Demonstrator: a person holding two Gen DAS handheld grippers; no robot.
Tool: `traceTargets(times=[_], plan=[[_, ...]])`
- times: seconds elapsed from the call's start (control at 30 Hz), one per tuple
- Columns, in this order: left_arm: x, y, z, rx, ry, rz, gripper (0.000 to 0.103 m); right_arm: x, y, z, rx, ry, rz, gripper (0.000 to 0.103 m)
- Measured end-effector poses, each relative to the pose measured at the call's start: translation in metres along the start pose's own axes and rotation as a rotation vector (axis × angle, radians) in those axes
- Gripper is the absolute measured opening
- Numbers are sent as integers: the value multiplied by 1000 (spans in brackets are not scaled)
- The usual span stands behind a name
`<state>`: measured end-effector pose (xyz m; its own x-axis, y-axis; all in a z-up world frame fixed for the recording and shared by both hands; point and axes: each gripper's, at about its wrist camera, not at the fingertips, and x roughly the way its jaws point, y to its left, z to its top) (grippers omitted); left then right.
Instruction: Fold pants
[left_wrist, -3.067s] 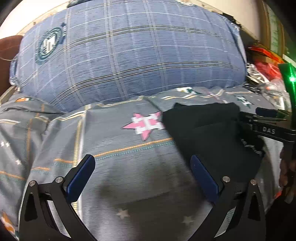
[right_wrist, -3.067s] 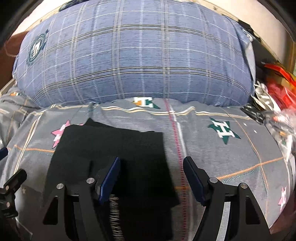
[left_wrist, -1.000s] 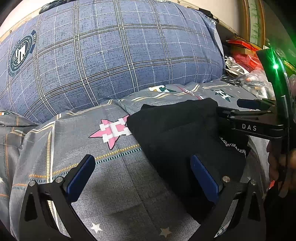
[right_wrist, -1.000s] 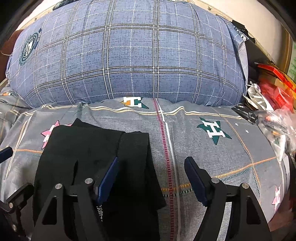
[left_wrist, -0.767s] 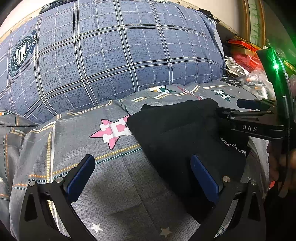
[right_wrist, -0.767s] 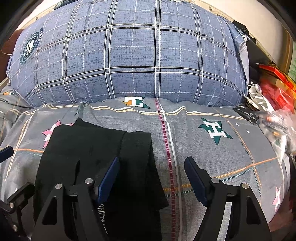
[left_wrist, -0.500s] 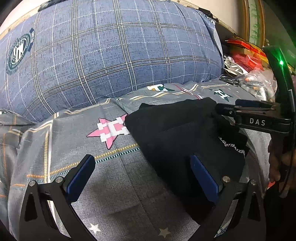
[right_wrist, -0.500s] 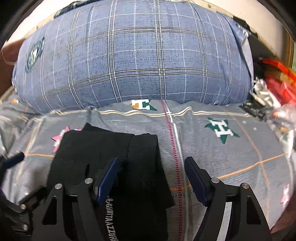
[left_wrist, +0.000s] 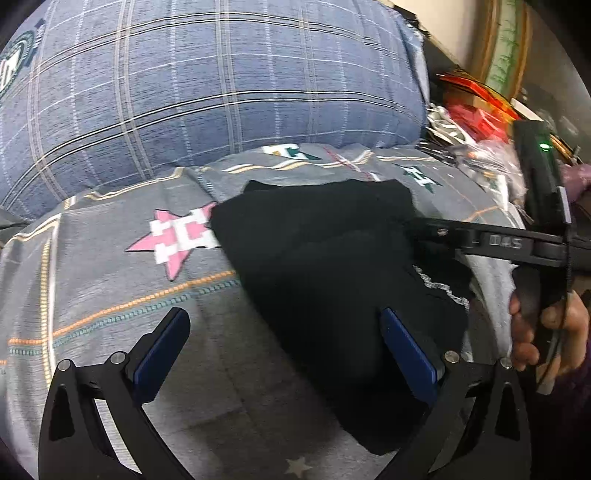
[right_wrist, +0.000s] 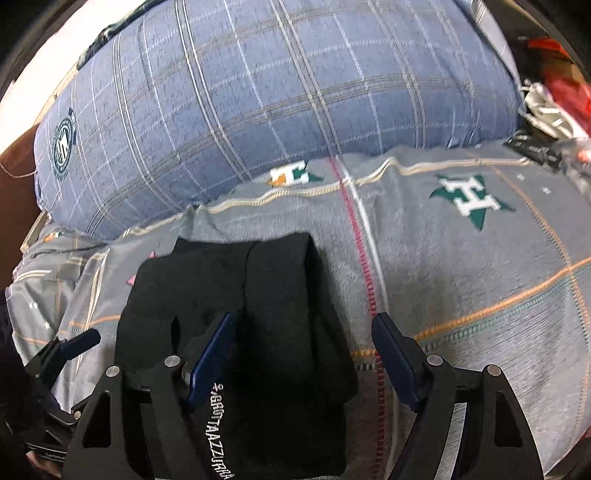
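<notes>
The black pants (left_wrist: 325, 266) lie folded into a compact stack on the grey bedspread (left_wrist: 110, 288), white lettering on the waistband (right_wrist: 218, 435) facing me. My left gripper (left_wrist: 284, 350) is open at the stack's near left corner, its right pad over the cloth, gripping nothing. From the right, my right gripper (left_wrist: 421, 223) reaches low over the stack, held by a hand (left_wrist: 546, 332). In the right wrist view the right gripper (right_wrist: 303, 356) is open. It straddles the right edge of the pants (right_wrist: 280, 295) without pinching them.
A big blue plaid pillow (right_wrist: 258, 103) fills the far side of the bed. Red packets and plastic bags (left_wrist: 476, 122) crowd the right edge by a framed picture (left_wrist: 506, 55). A fingertip (right_wrist: 79, 341) of the left gripper shows at the left of the stack.
The right gripper has tilted and shifted a little across and down over the pants, its jaws slightly wider. The left gripper has turned slightly in place. The folded pants lie as before.
</notes>
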<state>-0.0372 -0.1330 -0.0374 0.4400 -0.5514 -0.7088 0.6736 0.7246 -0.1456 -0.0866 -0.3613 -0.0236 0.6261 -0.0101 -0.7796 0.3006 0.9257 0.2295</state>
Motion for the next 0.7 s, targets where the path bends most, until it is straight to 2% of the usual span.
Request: traceTargets(times=[0.17, 0.3, 0.57, 0.7], plan=[[4, -8, -3, 16, 20, -66, 103, 5, -4, 0, 11, 24, 17, 80], [10, -10, -1, 10, 38, -74, 103, 11, -8, -1, 36, 56, 49, 80], [20, 1, 1, -87, 90, -171, 103, 21, -5, 0, 53, 88, 97, 81], [24, 4, 2, -130, 107, -212, 103, 25, 3, 0, 19, 94, 96, 89]])
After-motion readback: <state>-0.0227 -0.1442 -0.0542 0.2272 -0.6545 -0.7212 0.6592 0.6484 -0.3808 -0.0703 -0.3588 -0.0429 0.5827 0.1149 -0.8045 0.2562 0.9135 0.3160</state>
